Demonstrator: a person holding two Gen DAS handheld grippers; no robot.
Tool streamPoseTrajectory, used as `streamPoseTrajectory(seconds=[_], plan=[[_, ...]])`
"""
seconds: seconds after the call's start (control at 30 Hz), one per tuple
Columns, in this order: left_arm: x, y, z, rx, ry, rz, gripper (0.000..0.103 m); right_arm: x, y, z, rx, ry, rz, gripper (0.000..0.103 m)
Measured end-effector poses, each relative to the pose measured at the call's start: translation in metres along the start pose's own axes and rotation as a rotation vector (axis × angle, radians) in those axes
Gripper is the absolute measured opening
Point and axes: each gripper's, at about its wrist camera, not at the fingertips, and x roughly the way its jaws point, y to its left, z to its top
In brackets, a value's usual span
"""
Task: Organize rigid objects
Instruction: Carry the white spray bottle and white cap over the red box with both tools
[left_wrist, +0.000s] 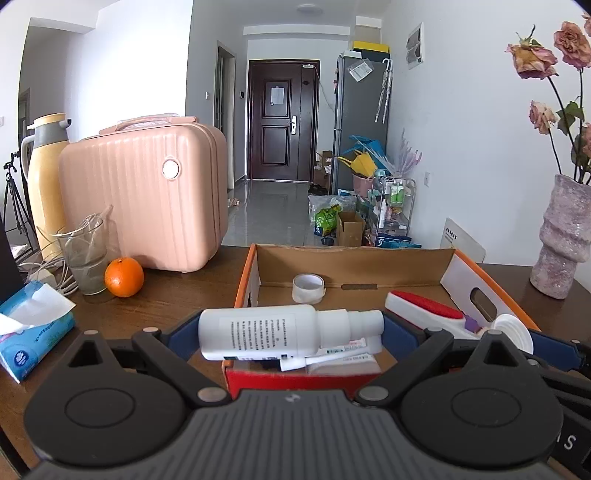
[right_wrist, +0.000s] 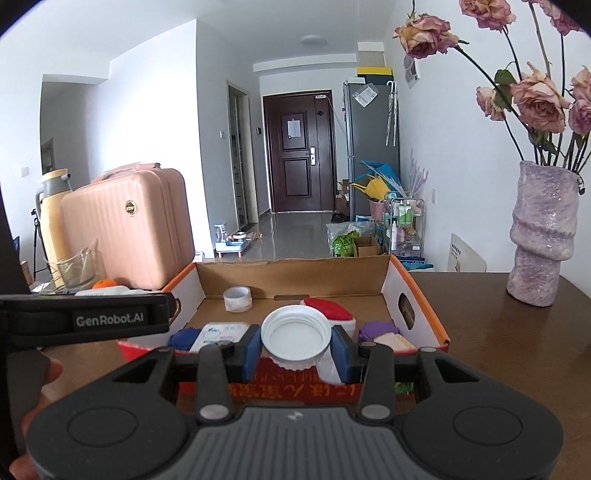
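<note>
- left gripper (left_wrist: 291, 334) clamps a white spray bottle (left_wrist: 266, 330) lying crosswise, pads pressing its two ends, nozzle end toward 3 o'clock; jaws stand wide because the bottle spans them
- right gripper (right_wrist: 295, 345) pinches a white screw lid (right_wrist: 295, 330) edge-on, hollow side facing the camera, jaws narrow and touching its rim at 9 and 3 o'clock
- both loads hang over the near wall of the cardboard box (right_wrist: 291, 271), which sits on the brown table (right_wrist: 517, 350) at 12 o'clock of each gripper
- inside already: tape roll (right_wrist: 237, 298) near the back wall at 11 o'clock, red-topped brush (right_wrist: 328, 308) at 1 o'clock, a purple item (right_wrist: 376, 329) at 2 o'clock, blue cap and flat packets at 9 o'clock in the right view
- step, as I judge it: drop both into the box
- bare floor shows mid-box, between tape roll and brush; aim there
- lower the bottle flat, keep it level so neither end slips from the pads first
- lid: carry it past the near wall before letting go, else it may roll out
- two grippers sit close side by side; stagger the releases to avoid a bump
- orange (left_wrist: 124, 277) and glass (left_wrist: 83, 254) at 10 o'clock stay outside, well apart from the box
</note>
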Motion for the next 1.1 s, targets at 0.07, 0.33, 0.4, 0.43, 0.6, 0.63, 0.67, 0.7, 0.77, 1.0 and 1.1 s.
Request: streamPoseTrajectory(seconds=[0.07, 0.33, 0.4, 0.43, 0.6, 0.63, 0.67, 0.7, 0.77, 1.0, 1.1], plan=[[0.006, -0.001, 0.002, 0.003, 0.000, 0.002, 0.099, 0.007, -0.001, 0.004, 0.003, 0.003, -0.001, 0.040], [0.035, -0.004, 0.014, 0.006, -0.001, 0.007, 0.099, 0.032, -0.008, 0.014, 0.007, 0.011, -0.021, 0.040], [0.041, -0.005, 0.016, 0.008, 0.000, 0.006, 0.099, 0.037, -0.010, 0.017, 0.008, 0.010, -0.029, 0.040], [0.044, -0.006, 0.017, 0.010, 0.000, 0.005, 0.099, 0.040, -0.011, 0.018, 0.008, 0.011, -0.032, 0.040], [0.056, -0.011, 0.021, 0.020, 0.001, 0.003, 0.099, 0.055, -0.018, 0.026, 0.010, 0.014, -0.042, 0.040], [0.058, -0.012, 0.021, 0.022, 0.000, 0.002, 0.099, 0.057, -0.019, 0.027, 0.008, 0.013, -0.043, 0.040], [0.060, -0.013, 0.022, 0.024, 0.000, 0.002, 0.099, 0.059, -0.019, 0.029, 0.007, 0.013, -0.044, 0.040], [0.062, -0.013, 0.023, 0.026, 0.000, 0.002, 0.099, 0.062, -0.020, 0.030, 0.006, 0.014, -0.046, 0.040], [0.067, -0.015, 0.023, 0.029, 0.001, 0.003, 0.099, 0.065, -0.022, 0.033, 0.006, 0.018, -0.051, 0.040], [0.081, -0.023, 0.024, 0.037, 0.017, -0.001, 0.099, 0.080, -0.032, 0.040, 0.006, 0.035, -0.076, 0.040], [0.087, -0.026, 0.025, 0.043, 0.023, -0.009, 0.099, 0.086, -0.036, 0.042, 0.012, 0.047, -0.085, 0.040]])
